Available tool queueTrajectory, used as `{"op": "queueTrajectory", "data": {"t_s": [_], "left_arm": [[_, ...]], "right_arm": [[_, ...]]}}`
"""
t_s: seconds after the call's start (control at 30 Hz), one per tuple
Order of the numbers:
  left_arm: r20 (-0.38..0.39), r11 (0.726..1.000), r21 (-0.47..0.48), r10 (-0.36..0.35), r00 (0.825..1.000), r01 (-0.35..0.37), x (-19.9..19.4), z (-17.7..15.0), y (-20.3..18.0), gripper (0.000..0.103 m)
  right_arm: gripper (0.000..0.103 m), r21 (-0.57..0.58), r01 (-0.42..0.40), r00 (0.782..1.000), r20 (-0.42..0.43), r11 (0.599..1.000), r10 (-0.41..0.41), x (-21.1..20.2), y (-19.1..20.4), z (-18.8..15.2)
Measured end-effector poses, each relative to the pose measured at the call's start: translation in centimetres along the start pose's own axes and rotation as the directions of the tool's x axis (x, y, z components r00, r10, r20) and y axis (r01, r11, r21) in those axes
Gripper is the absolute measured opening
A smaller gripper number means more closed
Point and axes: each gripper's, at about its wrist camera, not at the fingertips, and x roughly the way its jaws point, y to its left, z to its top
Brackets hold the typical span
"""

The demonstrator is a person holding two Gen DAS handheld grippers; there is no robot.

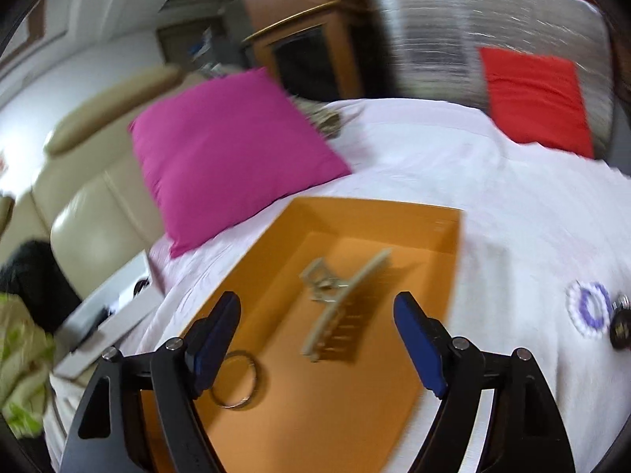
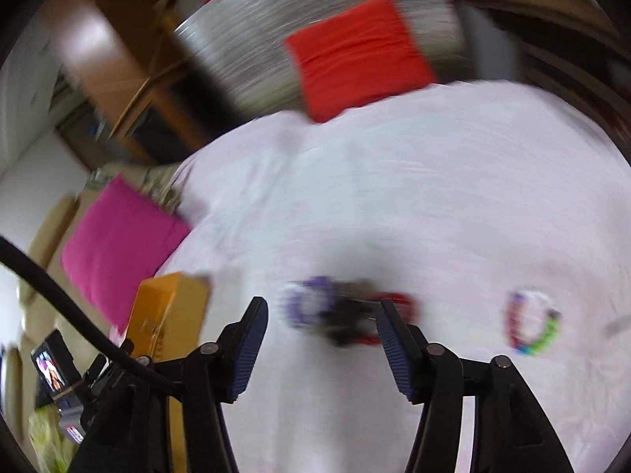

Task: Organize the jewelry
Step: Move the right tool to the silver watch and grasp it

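Gathering the loose pieces comes next, I judge: purple bracelet, dark piece and red bracelet cluster on the white bedsheet, just ahead of the wide, empty right gripper. Take one at a time. Left gripper, also wide, hovers over the orange box holding hair claw and ring. Multicolour bracelet lies apart; pink cushion sits clear.

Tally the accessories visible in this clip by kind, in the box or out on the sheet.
Hair claw clips: 1, beige claw clip, in the orange box
Metal rings: 1, silver ring, in the box
Bracelets or scrunchies on the white sheet: 4, purple, black, red, multicoloured
Total: 6
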Motion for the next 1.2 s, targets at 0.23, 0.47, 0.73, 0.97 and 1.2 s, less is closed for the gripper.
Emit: {"op": "queueTrajectory", "data": {"t_s": [0.23,0.47,0.73,0.97,1.2], "left_arm": [[0.031,0.988,0.14,-0.064,0.997,0.059,-1.2,-0.5,-5.1,0.081],[-0.05,0.95,0.194,-0.24,0.969,0.246,-1.1,-0.7,-9.5,0.081],[-0.117,0.89,0.235,-0.374,0.92,0.391,-2.0,-1.3,-14.0,0.081],[-0.113,0.832,0.273,-0.471,0.875,0.483,-3.7,-1.5,-17.5,0.081],[-0.105,0.803,0.295,-0.512,0.852,0.519,-4.8,-1.2,-21.4,0.081]], "right_arm": [[0.063,0.29,-0.081,0.997,0.031,0.953,0.075,-0.6,-10.1,-0.8],[0.063,0.358,-0.132,0.991,0.014,0.924,0.136,0.4,-12.5,-0.1],[0.063,0.401,-0.1,0.994,0.008,0.911,0.106,-0.7,-16.4,-0.5],[0.063,0.414,-0.072,0.997,0.0,0.907,0.079,-1.3,-18.4,-0.6],[0.063,0.43,-0.059,0.998,-0.003,0.901,0.067,-1.4,-19.4,-0.9]]}}
